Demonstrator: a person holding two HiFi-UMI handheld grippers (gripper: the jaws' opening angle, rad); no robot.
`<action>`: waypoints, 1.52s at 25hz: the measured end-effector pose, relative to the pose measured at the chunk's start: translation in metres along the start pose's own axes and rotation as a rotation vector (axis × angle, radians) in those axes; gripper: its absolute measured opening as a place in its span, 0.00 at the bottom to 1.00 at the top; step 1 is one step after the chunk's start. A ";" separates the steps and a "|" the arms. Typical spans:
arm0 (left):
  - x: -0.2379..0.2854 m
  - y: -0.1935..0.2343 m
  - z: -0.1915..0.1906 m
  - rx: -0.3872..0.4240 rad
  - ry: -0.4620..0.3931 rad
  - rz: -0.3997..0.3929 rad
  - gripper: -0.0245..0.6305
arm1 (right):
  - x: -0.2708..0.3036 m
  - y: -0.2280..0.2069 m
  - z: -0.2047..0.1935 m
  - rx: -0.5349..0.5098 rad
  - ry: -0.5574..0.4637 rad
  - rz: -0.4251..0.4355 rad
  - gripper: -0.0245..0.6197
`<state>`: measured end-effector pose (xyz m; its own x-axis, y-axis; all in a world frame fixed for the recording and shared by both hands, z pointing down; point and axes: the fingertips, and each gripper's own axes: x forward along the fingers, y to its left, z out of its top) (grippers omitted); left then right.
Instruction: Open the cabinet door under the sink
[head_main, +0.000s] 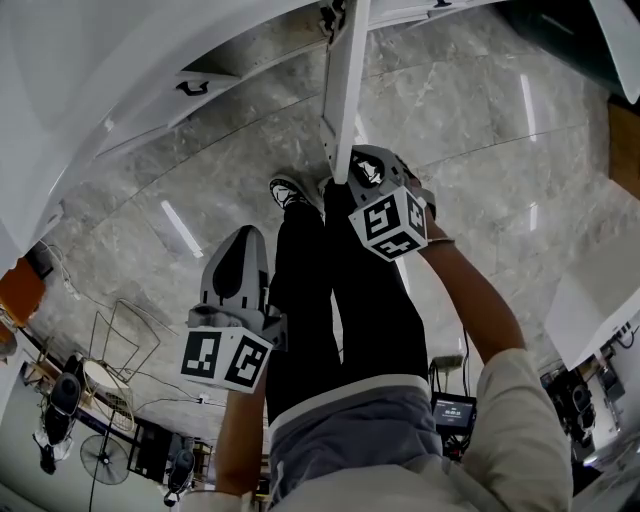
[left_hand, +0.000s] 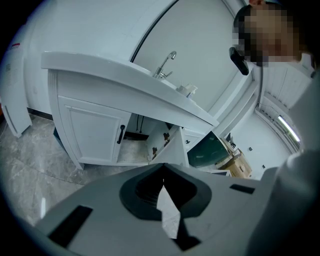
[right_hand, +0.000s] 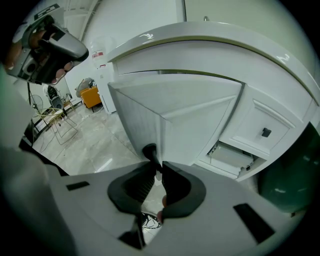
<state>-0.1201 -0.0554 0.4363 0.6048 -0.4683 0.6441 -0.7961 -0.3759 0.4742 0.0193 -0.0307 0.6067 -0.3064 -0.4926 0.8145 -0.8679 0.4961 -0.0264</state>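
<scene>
The white cabinet door (head_main: 345, 80) stands open. In the head view only its thin edge shows, running from 12 o'clock down to the middle. The right gripper (right_hand: 156, 167) pinches the black door handle (right_hand: 149, 151), and its jaws hide most of the handle. The left gripper (head_main: 238, 245) hangs at 8 o'clock, its 2 jaws closed on nothing.

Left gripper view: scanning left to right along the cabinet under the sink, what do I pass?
Closed cabinet door → its black handle → open compartment → open door, swung outward → dark green object.
</scene>
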 end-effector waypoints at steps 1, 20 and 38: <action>0.001 -0.002 -0.001 0.004 0.003 -0.002 0.05 | -0.003 -0.003 -0.004 0.004 0.002 -0.006 0.12; 0.015 -0.032 -0.009 0.055 0.038 -0.033 0.05 | -0.035 -0.053 -0.050 0.010 0.034 -0.060 0.11; 0.039 -0.045 -0.009 0.065 0.061 -0.045 0.05 | -0.048 -0.095 -0.078 0.047 0.055 -0.071 0.10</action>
<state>-0.0613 -0.0496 0.4454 0.6361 -0.4006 0.6594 -0.7639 -0.4474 0.4651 0.1467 0.0017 0.6151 -0.2225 -0.4844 0.8461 -0.9044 0.4266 0.0064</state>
